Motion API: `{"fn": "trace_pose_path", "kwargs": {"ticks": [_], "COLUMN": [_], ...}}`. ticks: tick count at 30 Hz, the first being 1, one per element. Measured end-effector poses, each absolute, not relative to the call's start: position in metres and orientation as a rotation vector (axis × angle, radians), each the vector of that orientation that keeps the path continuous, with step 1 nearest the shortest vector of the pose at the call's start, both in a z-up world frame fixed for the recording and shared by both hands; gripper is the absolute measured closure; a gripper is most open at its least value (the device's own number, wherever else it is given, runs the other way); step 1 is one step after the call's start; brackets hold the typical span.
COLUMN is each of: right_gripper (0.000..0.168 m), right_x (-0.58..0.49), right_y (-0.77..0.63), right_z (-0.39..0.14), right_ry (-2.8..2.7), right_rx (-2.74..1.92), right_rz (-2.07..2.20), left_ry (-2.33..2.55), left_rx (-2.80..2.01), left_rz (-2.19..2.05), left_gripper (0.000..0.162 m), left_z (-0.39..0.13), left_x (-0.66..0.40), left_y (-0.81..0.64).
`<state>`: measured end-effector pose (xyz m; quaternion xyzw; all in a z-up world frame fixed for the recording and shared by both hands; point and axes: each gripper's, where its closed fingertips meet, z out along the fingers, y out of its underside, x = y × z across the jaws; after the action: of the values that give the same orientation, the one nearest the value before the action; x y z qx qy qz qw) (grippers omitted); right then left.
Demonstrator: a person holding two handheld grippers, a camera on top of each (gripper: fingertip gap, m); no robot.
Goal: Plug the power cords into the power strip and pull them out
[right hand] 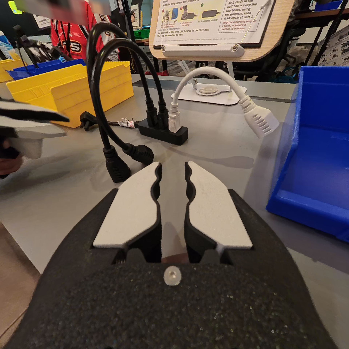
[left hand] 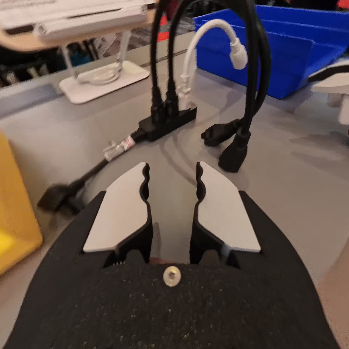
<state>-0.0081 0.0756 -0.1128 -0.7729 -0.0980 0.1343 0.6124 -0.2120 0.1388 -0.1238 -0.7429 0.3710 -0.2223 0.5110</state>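
Observation:
A black power strip (left hand: 168,122) (right hand: 164,133) lies on the grey table with three cords plugged in: two black cords (left hand: 164,102) (right hand: 156,115) and one short white cord (left hand: 186,92) (right hand: 174,119). The black cords arch over, and their socket ends (left hand: 234,153) (right hand: 117,166) rest on the table. The white cord's socket end (left hand: 238,55) (right hand: 260,118) hangs in the air. My left gripper (left hand: 172,166) is open and empty, short of the strip. My right gripper (right hand: 173,165) is open with a narrower gap, empty, also short of the strip. The left gripper also shows in the right wrist view (right hand: 32,124).
A blue bin (left hand: 283,56) (right hand: 317,151) stands right of the strip. A yellow bin (right hand: 71,90) (left hand: 15,204) stands left of it. The strip's own plug (left hand: 56,196) (right hand: 86,119) lies on the table. A white stand (left hand: 105,79) (right hand: 207,92) holding an instruction board is behind. A person stands beyond.

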Motion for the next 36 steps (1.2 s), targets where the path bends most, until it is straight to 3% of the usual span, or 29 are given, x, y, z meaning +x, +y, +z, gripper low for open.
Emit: {"fn": "trace_pose_path", "kwargs": {"ticks": [9,28,32,36], "right_gripper": [0.144,0.145,0.146,0.144], "right_x": [-0.004,-0.016,-0.023,-0.028], "right_y": [0.073,0.089,0.102,0.139], "right_z": [-0.110,-0.100,-0.075,-0.040], "right_ry": [-0.177,-0.215,-0.507,-0.956], "right_rx": [-1.761,-1.781,-1.857,-1.949], "right_rz": [0.386,0.603,0.569,0.406], "left_ry": [1.231,1.414,1.449,1.445], "left_rx": [-1.782,-1.835,-1.828,-1.816], "left_rz": [-0.587,-0.667,-0.693,-0.687], "left_gripper": [0.119,0.126,0.139,0.140], "left_z": [-0.139,-0.170,-0.171,-0.171], "left_x": [-0.136,-0.123,-0.123,-0.121], "left_y": [0.222,0.252,0.247,0.245]}}
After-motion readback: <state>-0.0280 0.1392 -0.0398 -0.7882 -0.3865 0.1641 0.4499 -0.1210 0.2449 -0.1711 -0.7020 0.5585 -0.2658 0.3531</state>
